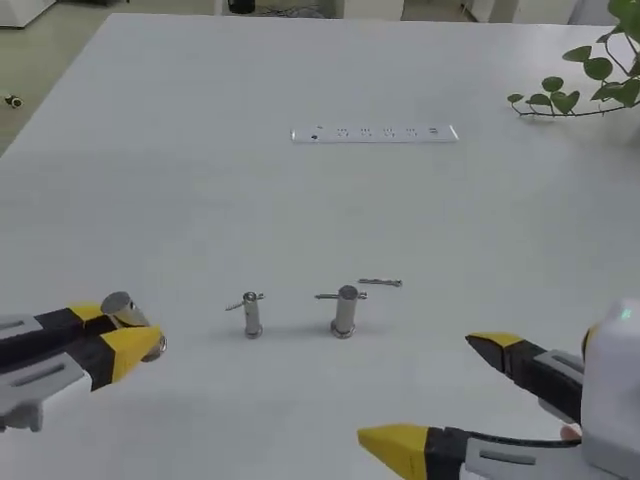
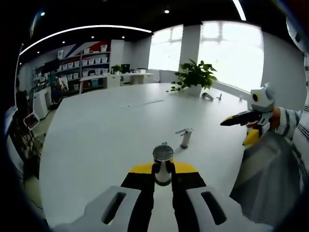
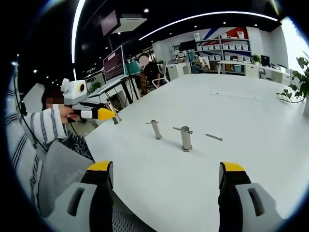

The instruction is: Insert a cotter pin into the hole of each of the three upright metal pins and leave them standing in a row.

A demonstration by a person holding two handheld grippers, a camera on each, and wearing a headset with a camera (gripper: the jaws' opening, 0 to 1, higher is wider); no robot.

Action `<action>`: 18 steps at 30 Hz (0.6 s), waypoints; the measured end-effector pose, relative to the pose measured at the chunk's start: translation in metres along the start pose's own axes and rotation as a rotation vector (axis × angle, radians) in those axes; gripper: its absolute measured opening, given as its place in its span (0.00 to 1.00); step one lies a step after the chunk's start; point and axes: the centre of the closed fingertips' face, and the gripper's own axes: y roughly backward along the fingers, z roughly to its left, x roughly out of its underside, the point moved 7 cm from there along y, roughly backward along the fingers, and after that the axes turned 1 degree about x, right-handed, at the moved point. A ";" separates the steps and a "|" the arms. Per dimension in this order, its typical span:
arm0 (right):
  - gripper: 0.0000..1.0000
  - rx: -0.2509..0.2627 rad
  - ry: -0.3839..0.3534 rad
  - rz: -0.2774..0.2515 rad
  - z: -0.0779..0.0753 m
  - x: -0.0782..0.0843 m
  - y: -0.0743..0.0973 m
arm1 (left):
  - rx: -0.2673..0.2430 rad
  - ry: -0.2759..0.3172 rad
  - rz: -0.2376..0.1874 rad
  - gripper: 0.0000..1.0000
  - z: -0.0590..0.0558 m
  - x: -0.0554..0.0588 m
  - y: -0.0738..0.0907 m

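- While the left claw (image 1: pixel 125 328) is clenched on one metal pin (image 2: pixel 163 162), gripping the shaft just under the head, that pin sits out at the left, well apart from the others.
- The right claw (image 1: pixel 428 390) is released, jaws wide, nothing betw. them.
- A second upright pin (image 1: pixel 251 314) and its neighbour (image 1: pixel 345 312) stand side by side near mid-table, apart. Each seems to carry a cotter across the top, tho too small to be sure.
- The loose cotter pin (image 1: pixel 380 283) lies flat just behind and right of the neighbour, not touching.
- Handling, my guess: the metal pin is solid, stiff and smooth, so the round shaft prob. slips or rolls in the jaws. Hold low on the shaft and keep the top free. W/ its narrow foot it tips easily when set down.
- The cotter is prob. thin, light, springy wire, awkward to pinch off a flat top. Take the looped end w/ the tips, legs free.
- Surface: white matt table (image 1: pixel 320 210), flat and smooth. A power strip (image 1: pixel 375 134) lies far back, a plant (image 1: pixel 590 80) at the far right corner.
- Room: open office w/ shelves of bins (image 2: pixel 84 65), big windows (image 2: pixel 227 48) and ceiling lights.
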 end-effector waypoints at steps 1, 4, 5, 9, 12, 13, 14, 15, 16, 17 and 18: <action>0.89 0.000 0.001 0.000 0.000 0.000 0.000 | 0.001 0.006 0.003 0.09 -0.002 0.002 0.000; 0.89 0.004 0.003 0.001 0.000 0.000 0.000 | 0.018 -0.019 0.036 0.09 -0.013 0.009 -0.003; 0.89 0.004 0.003 0.002 0.000 0.001 0.000 | 0.024 -0.024 0.041 0.09 -0.016 0.010 -0.004; 0.89 0.004 0.007 0.012 0.001 0.003 -0.002 | 0.069 -0.009 0.059 0.09 -0.026 0.015 -0.012; 0.89 0.000 0.008 0.012 0.002 0.003 -0.003 | 0.117 -0.043 0.087 0.09 -0.036 0.017 -0.019; 0.89 0.000 0.007 0.013 0.003 0.003 -0.004 | 0.131 -0.046 0.096 0.09 -0.040 0.018 -0.022; 0.89 -0.001 0.007 0.014 0.003 0.004 -0.004 | 0.142 -0.054 0.098 0.09 -0.043 0.018 -0.025; 0.89 -0.001 0.008 0.014 0.004 0.004 -0.004 | 0.152 -0.063 0.101 0.09 -0.045 0.019 -0.027; 0.89 0.000 0.008 0.014 0.004 0.004 -0.004 | 0.160 -0.066 0.106 0.09 -0.048 0.019 -0.031; 0.89 0.000 0.009 0.013 0.004 0.004 -0.004 | 0.169 -0.077 0.110 0.09 -0.052 0.019 -0.034; 0.89 0.001 0.008 0.014 0.004 0.004 -0.003 | 0.174 -0.080 0.113 0.09 -0.053 0.019 -0.037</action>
